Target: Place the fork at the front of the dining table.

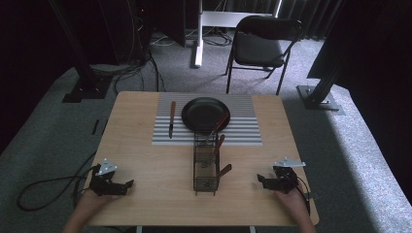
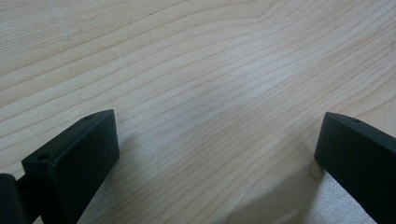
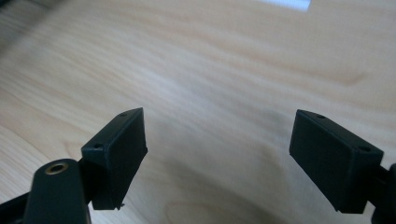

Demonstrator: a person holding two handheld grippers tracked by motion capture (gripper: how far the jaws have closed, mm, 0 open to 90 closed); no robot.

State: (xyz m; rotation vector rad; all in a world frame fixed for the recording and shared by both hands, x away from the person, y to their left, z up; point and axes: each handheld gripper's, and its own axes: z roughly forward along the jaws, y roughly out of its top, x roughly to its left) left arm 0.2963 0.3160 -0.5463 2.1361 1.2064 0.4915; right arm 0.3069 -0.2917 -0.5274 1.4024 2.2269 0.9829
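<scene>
The pale wooden table (image 1: 145, 160) is carrying a grey striped mat (image 1: 243, 131) at its far middle, with a round black pan (image 1: 203, 112) and a brown-handled knife (image 1: 171, 119) lying on it. Just in front of the mat, the black wire mesh basket (image 1: 205, 165) is holding wooden-handled utensils (image 1: 219, 144), sitting between the two grippers and well apart from each. The left gripper (image 1: 127, 185) and right gripper (image 1: 261, 180) are resting at the near edge with jaws standing wide apart, gripping nothing, over bare wood.

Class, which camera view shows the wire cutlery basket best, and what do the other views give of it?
The high view: the wire basket lies at the table's middle, holding wooden-handled utensils, between the left gripper and right gripper. The two gripper views look down at bare wooden tabletop between open jaws, adding nothing about the basket.
</scene>
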